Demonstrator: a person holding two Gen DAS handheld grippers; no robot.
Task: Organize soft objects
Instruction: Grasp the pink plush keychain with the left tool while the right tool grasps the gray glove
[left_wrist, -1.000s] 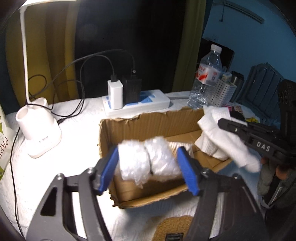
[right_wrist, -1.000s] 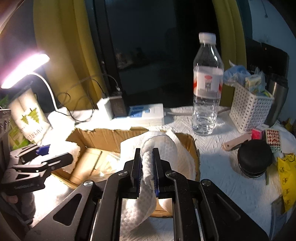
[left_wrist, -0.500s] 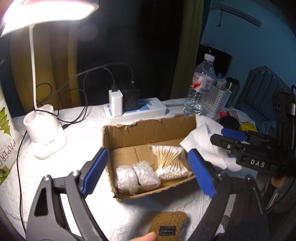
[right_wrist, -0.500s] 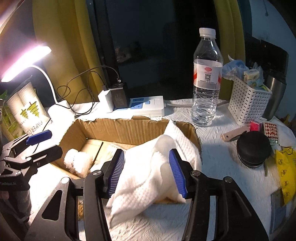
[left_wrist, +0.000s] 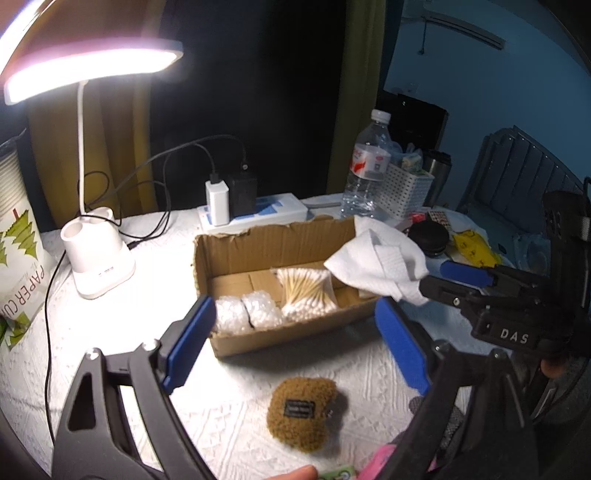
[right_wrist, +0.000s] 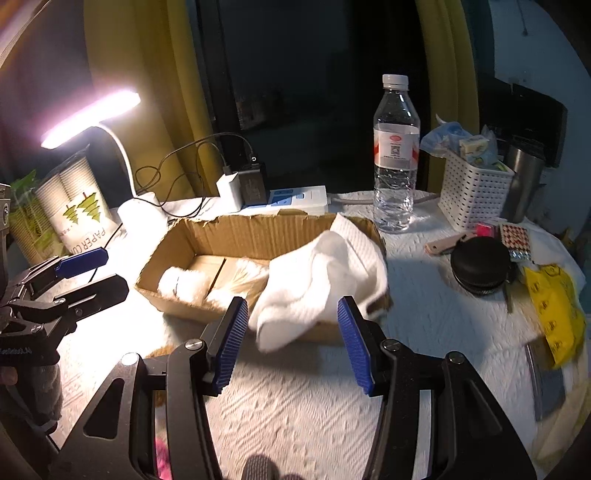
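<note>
While hovering just short of the cardboard box (left_wrist: 280, 240), left tongs (left_wrist: 295, 343) spread wide, gripping nothing. Right tongs (right_wrist: 291, 343) likewise parted and empty, low over the desk (right_wrist: 424, 314) at the box's near right corner. White cloth (right_wrist: 325, 280) draped over that corner, just beyond the right tongs. Bubble-wrap rolls (left_wrist: 247, 314) and cotton swabs (left_wrist: 306, 291) inside the box. Brown fuzzy pouch (left_wrist: 301, 413) on the desk before the box.

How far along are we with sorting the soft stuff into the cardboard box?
Done: the bubble wrap rolls and the bag of cotton swabs lie inside the cardboard box. Partly done: the white towel hangs over the box's right end, half in, half out. In hand: nothing; the left claw and the right claw are open. Left: the brown fuzzy pouch lies on the table in front of the box.
</note>
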